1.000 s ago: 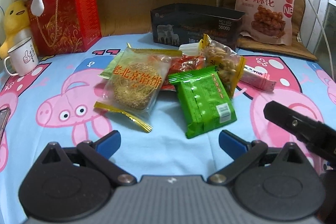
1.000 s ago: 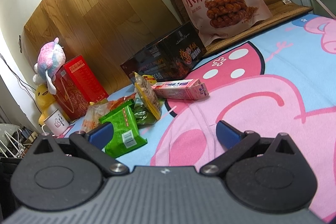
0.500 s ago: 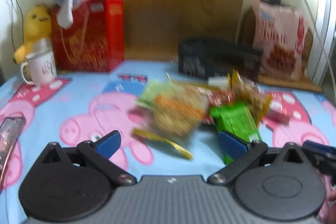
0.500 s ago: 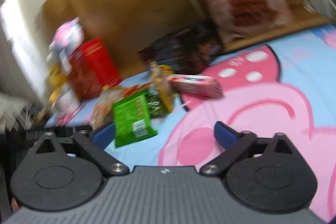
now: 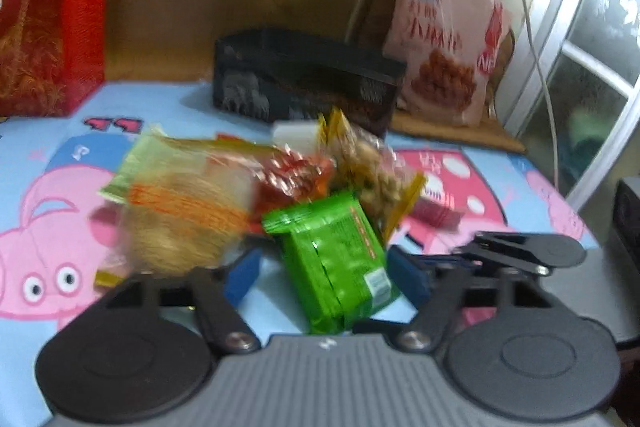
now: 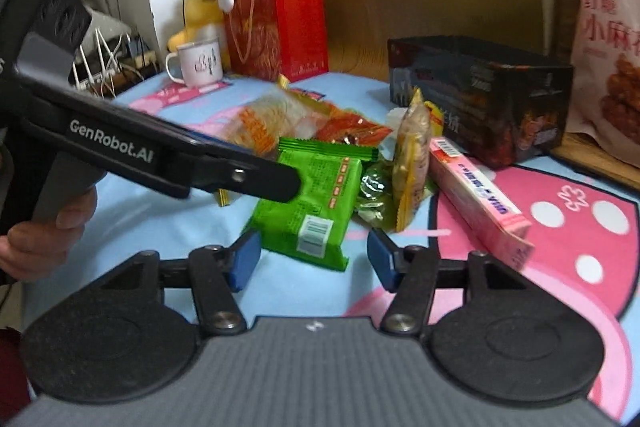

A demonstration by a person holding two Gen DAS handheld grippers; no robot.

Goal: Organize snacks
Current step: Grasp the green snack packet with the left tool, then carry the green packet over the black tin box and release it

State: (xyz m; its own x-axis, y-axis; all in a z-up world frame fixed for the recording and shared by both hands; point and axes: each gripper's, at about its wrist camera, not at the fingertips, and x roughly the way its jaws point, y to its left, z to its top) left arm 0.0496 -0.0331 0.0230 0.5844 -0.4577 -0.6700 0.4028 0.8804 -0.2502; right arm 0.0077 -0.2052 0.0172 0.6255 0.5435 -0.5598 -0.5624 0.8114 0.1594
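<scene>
Left fingers (image 5: 326,273): spread wide, empty, straddling the packet's near end.
Right fingers (image 6: 314,259): wide, empty, just short.
Flat green foil snack packet (image 6: 310,205): on pig-print cloth (image 6: 580,227), long axis pointing away; my left nearer.

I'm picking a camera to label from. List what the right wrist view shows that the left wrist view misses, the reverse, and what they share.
Only the right wrist view: the white mug, the yellow plush, and the left gripper seen side-on, reaching in.
Only the left wrist view: the window frame.
Both: the green packet, black box, red box, each view's open jaws.
</scene>
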